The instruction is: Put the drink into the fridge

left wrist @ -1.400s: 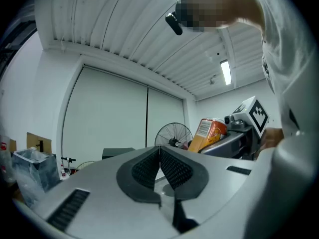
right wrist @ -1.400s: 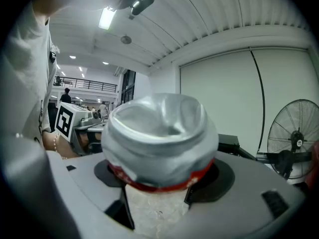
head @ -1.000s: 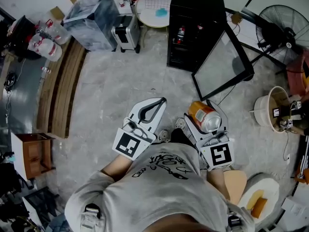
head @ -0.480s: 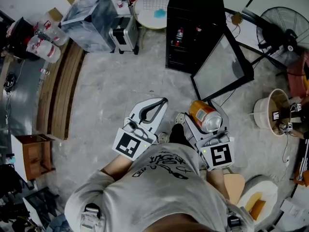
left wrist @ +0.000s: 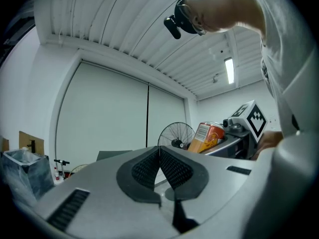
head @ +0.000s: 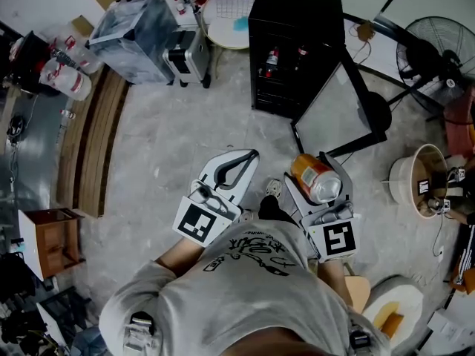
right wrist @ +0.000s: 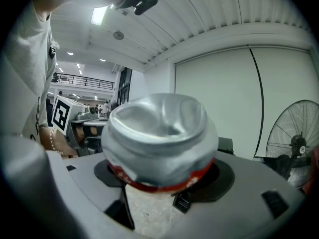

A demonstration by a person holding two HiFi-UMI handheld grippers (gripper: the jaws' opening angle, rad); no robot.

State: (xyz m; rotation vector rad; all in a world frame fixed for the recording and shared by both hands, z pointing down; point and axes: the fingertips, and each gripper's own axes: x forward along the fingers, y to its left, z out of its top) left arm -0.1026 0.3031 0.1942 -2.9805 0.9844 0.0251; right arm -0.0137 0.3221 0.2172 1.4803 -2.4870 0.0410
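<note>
Fridge (head: 293, 21) first: the black cabinet has slid nearer and leftward in the head view over the last second, with its glass door (head: 338, 102) standing open toward the person. I judge the walk-up to be under way and the shelves reachable without a door step. The left gripper (head: 249, 155) rides ahead of the body as before, jaws pressed together on nothing. The right gripper (head: 313, 170) has its jaws spread wide and clamped on the dented orange drink can (head: 315, 180), which is well apart from the fridge and not yet inside.
</note>
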